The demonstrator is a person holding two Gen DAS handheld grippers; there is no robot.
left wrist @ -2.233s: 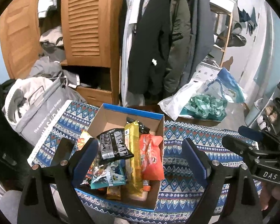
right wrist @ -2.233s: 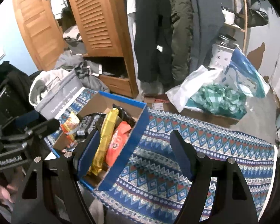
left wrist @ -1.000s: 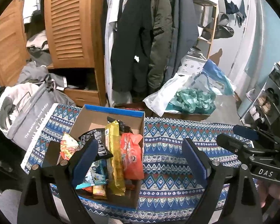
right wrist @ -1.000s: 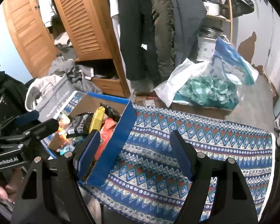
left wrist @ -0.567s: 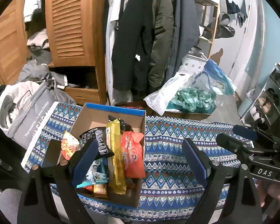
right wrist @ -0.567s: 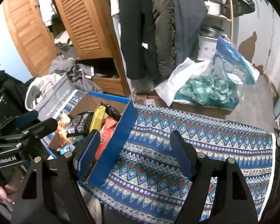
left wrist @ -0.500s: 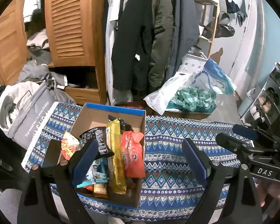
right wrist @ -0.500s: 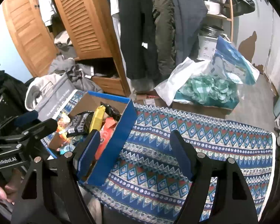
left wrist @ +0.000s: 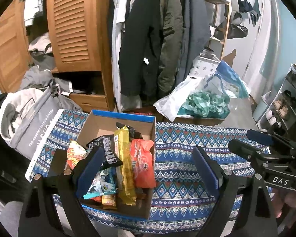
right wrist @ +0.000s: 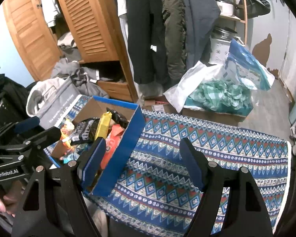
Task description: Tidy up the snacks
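Note:
A cardboard box with a blue rim [left wrist: 124, 117] [right wrist: 135, 126] stands on the left of a blue patterned cloth [left wrist: 187, 150] [right wrist: 207, 150]. It holds several snack packs: a long yellow pack [left wrist: 124, 158] [right wrist: 103, 125], an orange bag [left wrist: 143, 164], a black pack [left wrist: 106, 152] [right wrist: 84, 130] and a red-yellow pack [left wrist: 74, 153]. My left gripper [left wrist: 147, 169] is open and empty, held above the box's near right side. My right gripper [right wrist: 142, 162] is open and empty, above the cloth just right of the box.
A grey bag of laundry [left wrist: 27, 118] sits left of the box. Behind the table hang coats [left wrist: 152, 39] beside a wooden louvred wardrobe [left wrist: 73, 25]. A white and blue plastic bag with green fabric [left wrist: 203, 100] lies on the floor behind. A shoe rack [left wrist: 282, 106] stands at the right.
Both grippers pulled back and rose from the box over the last two seconds. In the last half second nothing visibly moved. Both stay open.

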